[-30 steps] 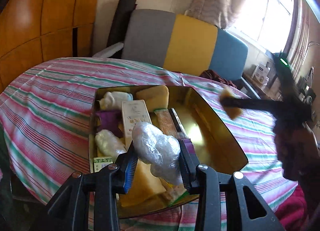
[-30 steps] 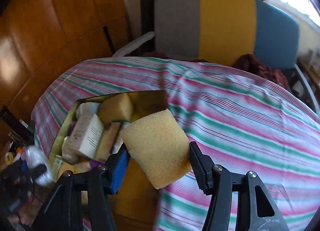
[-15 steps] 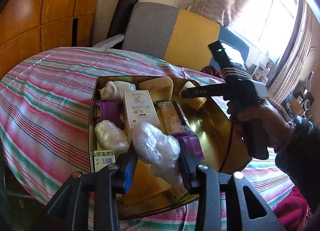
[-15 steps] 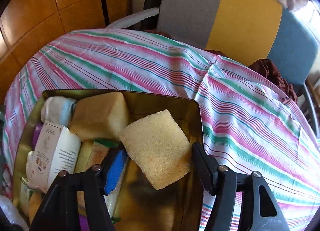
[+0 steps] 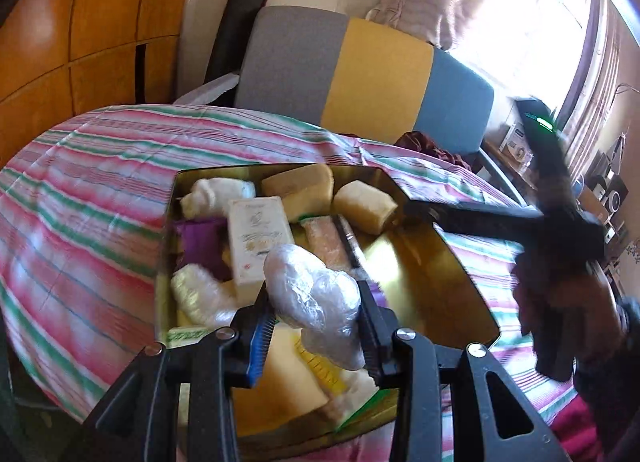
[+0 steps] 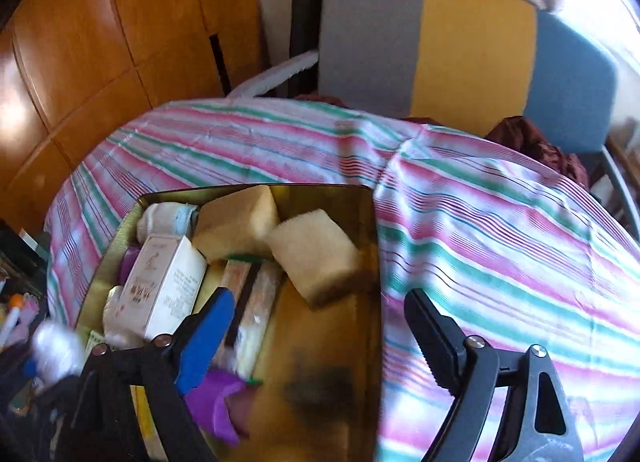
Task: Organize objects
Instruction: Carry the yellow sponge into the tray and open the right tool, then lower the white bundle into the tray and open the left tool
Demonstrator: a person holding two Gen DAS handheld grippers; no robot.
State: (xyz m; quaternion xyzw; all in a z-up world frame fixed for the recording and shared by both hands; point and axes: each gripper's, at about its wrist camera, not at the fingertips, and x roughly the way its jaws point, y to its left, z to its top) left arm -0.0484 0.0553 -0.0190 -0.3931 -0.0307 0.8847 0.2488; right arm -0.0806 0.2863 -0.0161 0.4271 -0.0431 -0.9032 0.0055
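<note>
Sponge [image 6: 316, 252] lies tilted at tin [image 6: 372, 262] upper right, long axis toward lower right. My right gripper [image 6: 316, 326] just opened, jaws apart, sponge released since earlier. Left gripper [image 5: 316, 326] clamps plastic bundle [image 5: 314, 298], lower centre.

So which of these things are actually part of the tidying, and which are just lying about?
Part of the job:
- gold tin, the container
- yellow sponge, lying in the tin, free of the open right hand-held gripper
- plastic-wrapped bundle, held by the left hand-held gripper
- white box, purple pouch, already packed

Just lying about:
- striped tablecloth
- colour-block chair
- wooden wardrobe
</note>
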